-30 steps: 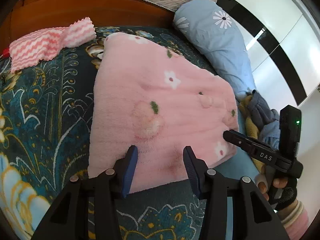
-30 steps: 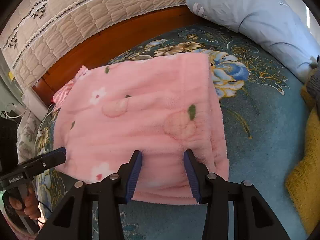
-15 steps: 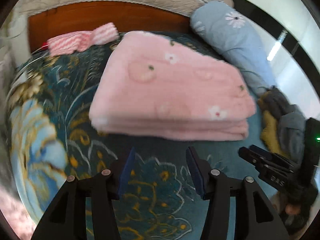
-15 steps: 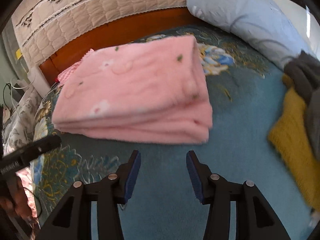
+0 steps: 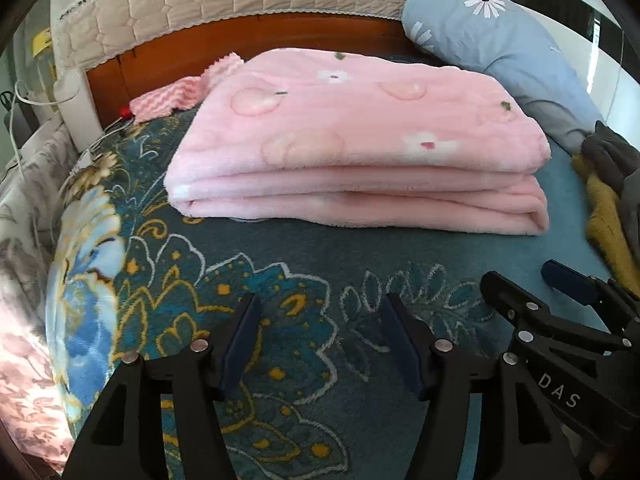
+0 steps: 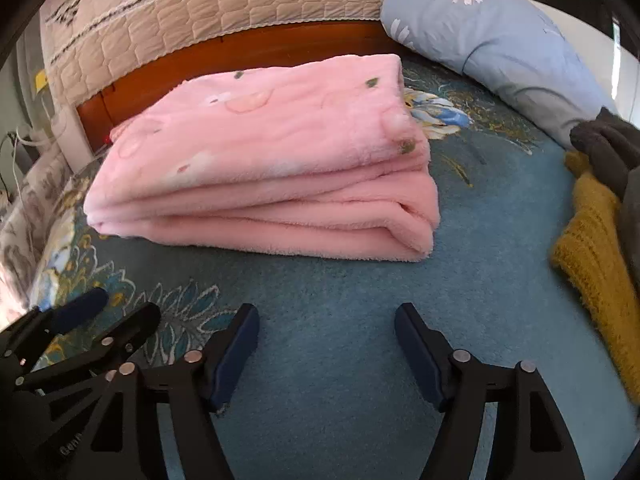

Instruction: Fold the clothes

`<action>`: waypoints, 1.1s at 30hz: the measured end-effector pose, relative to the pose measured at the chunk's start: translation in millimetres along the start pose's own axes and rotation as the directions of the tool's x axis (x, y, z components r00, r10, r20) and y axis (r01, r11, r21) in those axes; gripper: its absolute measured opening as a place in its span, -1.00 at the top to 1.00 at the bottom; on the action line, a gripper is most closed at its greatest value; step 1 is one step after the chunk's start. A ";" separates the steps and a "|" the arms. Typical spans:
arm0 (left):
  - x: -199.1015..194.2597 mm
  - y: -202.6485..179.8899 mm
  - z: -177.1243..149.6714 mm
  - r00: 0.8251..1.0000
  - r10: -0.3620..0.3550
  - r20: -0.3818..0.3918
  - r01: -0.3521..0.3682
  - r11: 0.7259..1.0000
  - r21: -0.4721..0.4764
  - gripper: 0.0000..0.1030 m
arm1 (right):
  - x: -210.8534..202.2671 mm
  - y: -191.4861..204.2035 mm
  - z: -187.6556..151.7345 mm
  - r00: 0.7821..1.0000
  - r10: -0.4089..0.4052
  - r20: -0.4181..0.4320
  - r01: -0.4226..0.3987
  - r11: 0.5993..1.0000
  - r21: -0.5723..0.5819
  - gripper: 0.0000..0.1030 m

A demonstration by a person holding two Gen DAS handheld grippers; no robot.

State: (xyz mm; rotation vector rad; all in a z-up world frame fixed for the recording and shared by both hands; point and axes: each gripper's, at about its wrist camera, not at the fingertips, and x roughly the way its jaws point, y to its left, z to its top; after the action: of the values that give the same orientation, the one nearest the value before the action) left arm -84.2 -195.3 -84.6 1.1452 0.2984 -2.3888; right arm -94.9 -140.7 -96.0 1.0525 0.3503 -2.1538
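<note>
A pink fleece garment with flower prints (image 5: 360,132) lies folded in a thick flat stack on the blue floral bedspread (image 5: 280,272). It also shows in the right wrist view (image 6: 264,160). My left gripper (image 5: 320,312) is open and empty, low over the bedspread in front of the stack. My right gripper (image 6: 326,320) is open and empty, also short of the stack's near edge. Each gripper shows in the other's view: the right one (image 5: 528,280) at lower right, the left one (image 6: 116,312) at lower left.
A pink-and-white chevron cloth (image 5: 180,92) lies behind the stack by the wooden headboard (image 5: 280,32). A light blue pillow (image 5: 500,40) lies at the back right. Mustard (image 6: 592,248) and grey (image 6: 608,148) clothes lie at the right.
Both grippers have pulled back from over the pink stack and dropped low, so the stack now lies ahead of them. The stack itself has stayed put and folded.
</note>
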 end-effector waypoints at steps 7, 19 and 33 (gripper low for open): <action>4.3 4.4 1.0 1.000 -0.012 -0.011 0.011 1.000 -0.010 -0.32 | 0.1 -6.2 -2.2 0.999 0.036 0.002 -0.036 0.999 0.032 -0.47; 2.7 2.6 0.1 1.000 -0.017 -0.014 0.017 1.000 -0.011 -0.32 | 1.9 -3.4 -2.0 1.000 0.016 -0.004 -0.016 1.000 0.022 -0.47; 3.2 4.6 0.2 1.000 -0.025 -0.015 0.025 1.000 -0.019 -0.33 | 1.6 -1.9 -2.7 1.000 0.008 -0.004 -0.008 1.000 0.016 -0.48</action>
State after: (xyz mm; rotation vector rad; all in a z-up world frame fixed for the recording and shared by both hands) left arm -83.7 -200.4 -86.9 1.1586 0.3410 -2.3949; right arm -95.3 -138.7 -99.1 1.0653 0.3311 -2.1512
